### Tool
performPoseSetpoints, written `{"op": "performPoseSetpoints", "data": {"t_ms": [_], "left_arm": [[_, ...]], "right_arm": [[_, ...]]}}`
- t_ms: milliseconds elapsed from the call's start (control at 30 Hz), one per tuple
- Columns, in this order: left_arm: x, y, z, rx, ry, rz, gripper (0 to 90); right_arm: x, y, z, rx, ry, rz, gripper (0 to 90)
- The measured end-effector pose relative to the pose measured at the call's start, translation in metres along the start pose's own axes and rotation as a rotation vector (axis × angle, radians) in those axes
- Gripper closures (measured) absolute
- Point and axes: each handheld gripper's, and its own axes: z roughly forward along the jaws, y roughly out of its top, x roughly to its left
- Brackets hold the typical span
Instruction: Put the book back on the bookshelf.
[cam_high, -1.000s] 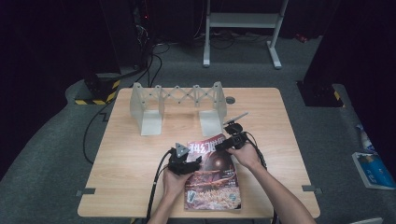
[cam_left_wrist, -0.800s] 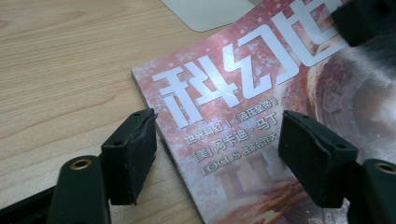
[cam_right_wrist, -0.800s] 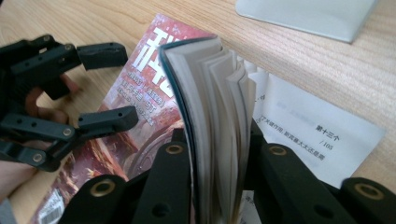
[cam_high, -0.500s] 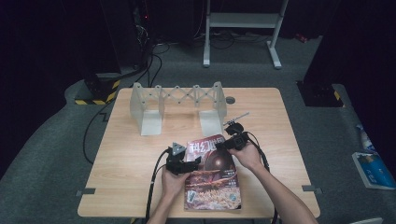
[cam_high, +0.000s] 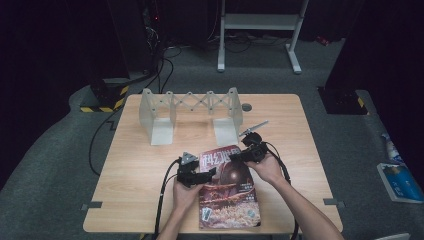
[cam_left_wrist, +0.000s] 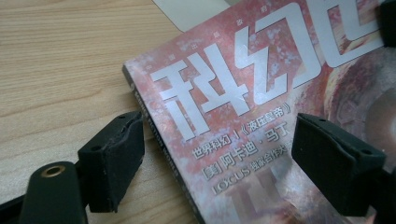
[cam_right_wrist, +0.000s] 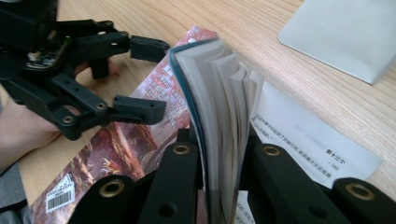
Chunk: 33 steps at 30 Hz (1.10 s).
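Magazine (cam_high: 227, 192): glossy reddish cover with large white Chinese title characters, smaller white lines beneath, a dark round figure at centre and a barcode label near a lower corner. Lies at the near edge of the table (cam_high: 135, 175), about midway along it, spine to the left.

Right gripper (cam_high: 239, 156): clamped on a sheaf of pages and cover at the magazine's far right corner; in the right gripper view (cam_right_wrist: 222, 186) the pages fan upright between the jaws, a printed page lying flat beneath.

Left gripper (cam_high: 212, 173): jaws spread apart, straddling the spine at the far left part of the cover, gripping nothing (cam_left_wrist: 219, 154).

Grey expanding rack (cam_high: 190, 112): stands toward the far edge, near the magazine's top.

Open room: bare wood along the left and right edges.
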Motion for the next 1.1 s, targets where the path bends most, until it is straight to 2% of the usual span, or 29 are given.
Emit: {"op": "performPoseSetpoints", "data": {"t_ms": [267, 367, 567, 700, 767, 867, 967, 1100], "left_arm": [[0.003, 0.001, -0.001, -0.013, -0.037, -0.026, 14.3], [0.003, 0.001, -0.001, -0.019, -0.046, -0.023, 13.6], [0.005, 0.001, -0.002, -0.029, -0.102, -0.034, 9.6], [0.006, 0.001, -0.002, -0.036, -0.121, -0.045, 7.7], [0.006, 0.001, -0.002, -0.03, -0.125, -0.039, 7.3], [0.008, 0.001, -0.002, -0.022, -0.14, -0.053, 6.5], [0.01, 0.001, -0.003, 0.002, -0.166, -0.08, 9.0], [0.012, 0.001, -0.004, 0.008, -0.167, -0.1, 18.4]], "right_arm": [[0.002, -0.001, -0.006, -0.034, 0.04, -0.037, 83.9], [0.003, -0.002, -0.008, -0.045, 0.053, -0.052, 83.9], [0.004, -0.003, -0.01, -0.066, 0.091, -0.096, 83.9], [0.007, -0.003, -0.011, -0.077, 0.112, -0.118, 83.9], [0.009, -0.003, -0.01, -0.079, 0.121, -0.137, 83.8], [0.011, -0.002, -0.008, -0.084, 0.13, -0.157, 83.9], [0.009, -0.002, -0.006, -0.088, 0.139, -0.166, 83.8], [0.003, -0.004, -0.004, -0.078, 0.116, -0.162, 83.7]]}}
